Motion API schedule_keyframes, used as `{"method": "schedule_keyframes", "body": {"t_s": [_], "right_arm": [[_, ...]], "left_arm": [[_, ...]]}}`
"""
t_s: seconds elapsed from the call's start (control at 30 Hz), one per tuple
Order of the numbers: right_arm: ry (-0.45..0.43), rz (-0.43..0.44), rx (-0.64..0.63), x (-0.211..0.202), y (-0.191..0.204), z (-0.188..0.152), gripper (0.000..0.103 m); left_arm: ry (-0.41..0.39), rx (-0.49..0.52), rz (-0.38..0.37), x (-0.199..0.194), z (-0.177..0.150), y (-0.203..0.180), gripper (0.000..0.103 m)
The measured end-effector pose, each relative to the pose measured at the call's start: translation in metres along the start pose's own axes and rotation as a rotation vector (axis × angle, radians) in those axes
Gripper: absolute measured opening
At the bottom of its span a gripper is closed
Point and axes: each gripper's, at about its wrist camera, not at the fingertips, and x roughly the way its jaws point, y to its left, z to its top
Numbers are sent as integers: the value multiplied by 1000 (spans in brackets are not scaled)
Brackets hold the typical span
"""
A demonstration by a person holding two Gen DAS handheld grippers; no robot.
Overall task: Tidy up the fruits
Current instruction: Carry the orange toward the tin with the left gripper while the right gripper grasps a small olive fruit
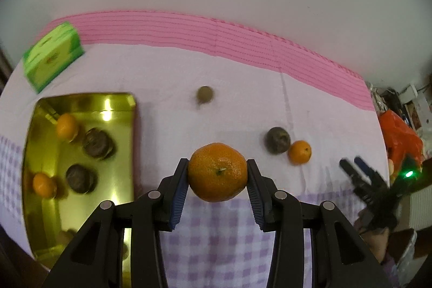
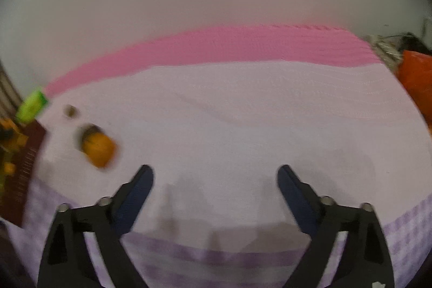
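Left hand-held gripper (image 1: 217,174) clamped on mandarin (image 1: 217,171), lifted above checked cloth (image 1: 216,239); gold tray (image 1: 81,153) at left holds four fruits. Right wrist view: right hand-held gripper (image 2: 215,174) spread apart, empty; blurred small orange (image 2: 98,150) far left.

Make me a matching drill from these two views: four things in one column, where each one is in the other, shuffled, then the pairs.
Things:
1. large mandarin
2. green box
3. small mandarin
4. right claw

Places or states:
A. lying on the cloth beside a dark round fruit
B. open, nothing between its fingers
C. clamped in the left claw
D. on the cloth beyond the far end of the gold tray

Pairs: 1-C, 2-D, 3-A, 4-B
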Motion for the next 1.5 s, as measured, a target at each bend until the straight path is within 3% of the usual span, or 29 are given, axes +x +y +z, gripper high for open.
{"method": "schedule_keyframes", "body": {"t_s": [0.17, 0.27, 0.4, 0.57, 0.67, 0.77, 0.83, 1.0, 1.17, 1.3, 1.5], "right_arm": [[10, 245, -162, 14, 88, 40, 80], [52, 313, -241, 39, 133, 53, 69], [112, 313, -312, 86, 177, 61, 64], [155, 277, -304, 128, 200, 63, 63], [177, 251, -313, 145, 212, 60, 56], [219, 220, -341, 162, 219, 56, 39], [210, 218, -363, 160, 221, 54, 28], [146, 275, -382, 117, 221, 40, 28], [118, 299, -416, 68, 220, -11, 28], [117, 280, -414, 51, 214, -37, 28], [118, 224, -367, 53, 195, -49, 28]], "left_arm": [[-27, -38, 15, -20, -22, 24, 42], [-44, -60, 24, -31, -31, 39, 42], [-71, -80, 34, -45, -34, 57, 43], [-74, -125, 23, -52, -36, 81, 43], [-71, -146, 18, -51, -37, 92, 43], [-70, -154, 18, -50, -37, 96, 43], [-67, -161, 19, -49, -38, 99, 43], [-61, -170, 35, -49, -40, 104, 43], [-80, -154, 81, -54, -48, 105, 43], [-82, -163, 76, -55, -54, 108, 43], [-94, -172, 86, -58, -60, 115, 43]]}}
